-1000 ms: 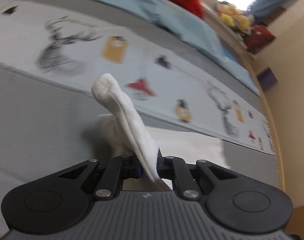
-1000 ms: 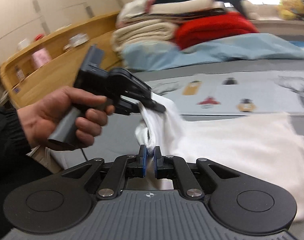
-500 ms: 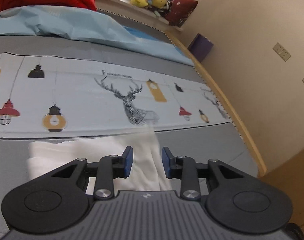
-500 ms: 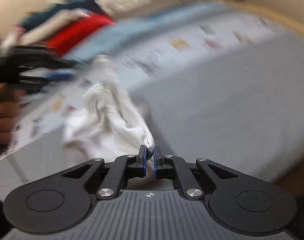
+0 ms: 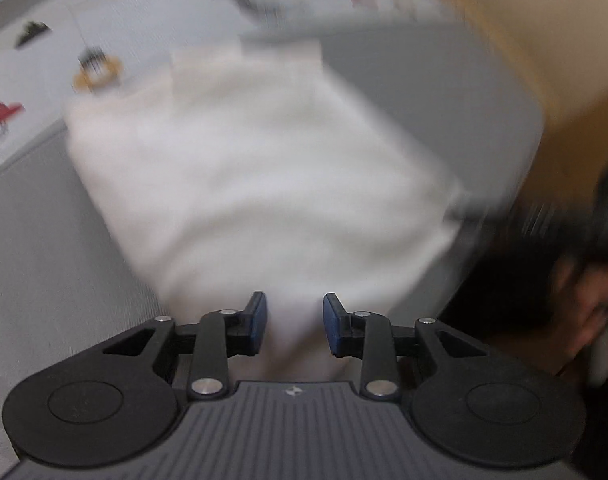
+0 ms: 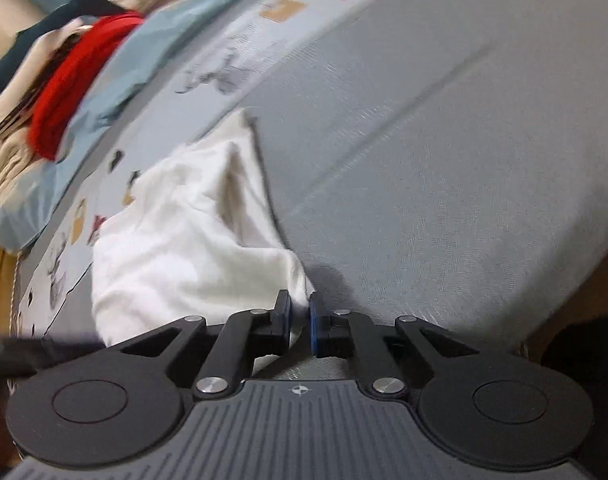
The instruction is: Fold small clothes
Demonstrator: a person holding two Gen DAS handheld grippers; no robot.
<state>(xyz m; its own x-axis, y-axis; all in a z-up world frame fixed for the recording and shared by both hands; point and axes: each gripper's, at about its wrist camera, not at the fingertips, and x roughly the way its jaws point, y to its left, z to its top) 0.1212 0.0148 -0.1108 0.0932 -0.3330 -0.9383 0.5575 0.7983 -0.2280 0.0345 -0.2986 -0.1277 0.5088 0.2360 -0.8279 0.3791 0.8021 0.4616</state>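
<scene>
A small white garment (image 5: 263, 184) lies spread on the grey bed cover; the left wrist view is blurred by motion. My left gripper (image 5: 295, 330) is open, its blue pads (image 5: 259, 320) apart over the garment's near edge. In the right wrist view the same white garment (image 6: 191, 232) lies bunched to the left, with one corner running into my right gripper (image 6: 299, 320). The right gripper is shut on that corner, low over the bed.
The grey bed cover (image 6: 444, 140) has a pale printed strip with lamps and deer (image 5: 43, 80) behind the garment. A red blanket (image 6: 79, 76) and stacked bedding lie far back. The bed's wooden edge (image 5: 544, 60) and the person's hand (image 5: 584, 300) are to the right.
My left gripper let go of the garment a second ago and now hovers open, closer over the spread cloth. My right gripper, still shut on the corner, has swung down toward the bed.
</scene>
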